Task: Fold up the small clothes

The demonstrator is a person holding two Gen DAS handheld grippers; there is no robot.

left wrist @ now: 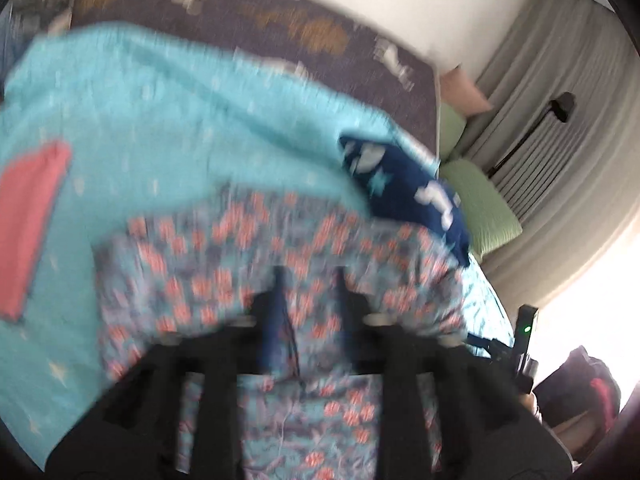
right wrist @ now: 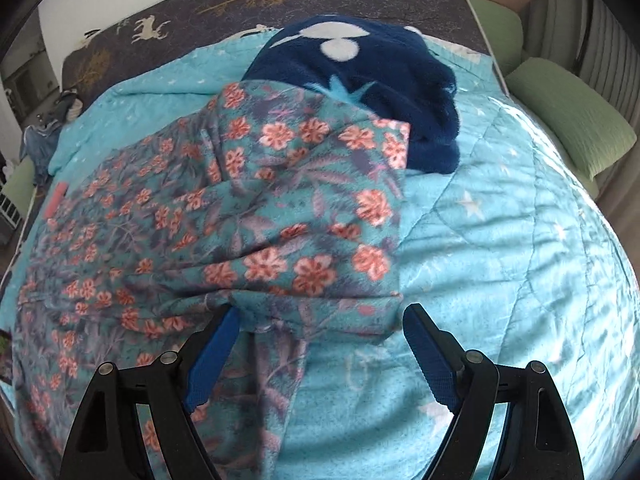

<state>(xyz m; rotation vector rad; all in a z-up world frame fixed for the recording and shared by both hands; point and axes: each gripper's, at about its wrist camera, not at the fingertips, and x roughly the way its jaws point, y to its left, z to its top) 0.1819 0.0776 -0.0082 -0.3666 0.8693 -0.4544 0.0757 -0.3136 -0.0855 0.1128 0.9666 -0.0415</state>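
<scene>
**Ana:** Floral garment (right wrist: 256, 208) first: where is it sitting, and why there?

**Ben:** It is lying spread over the turquoise quilt (right wrist: 500, 240) on the bed, running from the quilt's near edge up toward the headboard end. Its far end is overlapping the dark blue fleece (right wrist: 360, 80), which is bunched near the quilt's far edge. My reading is that it is being laid out flat so a fold can be made across it.

**Ana:** What is the right gripper (right wrist: 320, 336) doing?

**Ben:** Its jaws are standing wide apart and gripping nothing. One blue pad (right wrist: 212, 360) is resting against the garment's near hem, the other is hanging over bare quilt just beside the cloth's side edge. I judge it is lining up to straddle that hem corner before pinching it.

**Ana:** And the left gripper (left wrist: 308, 280)?

**Ben:** That view is heavily blurred. Its fingers are parted partway, with floral cloth showing behind the gap, and I am seeing nothing pinched between them, so I am calling it released. It is hovering over the middle of the garment.

**Ana:** Why would it be letting go there?

**Ben:** Probably because that part of the cloth is lying where it should, leaving the near hem for the other hand. That is a guess.

**Ana:** Anything else on the bed?

**Ben:** A pink piece (left wrist: 32, 220) is lying toward the quilt's left edge, well apart from the grippers.
</scene>
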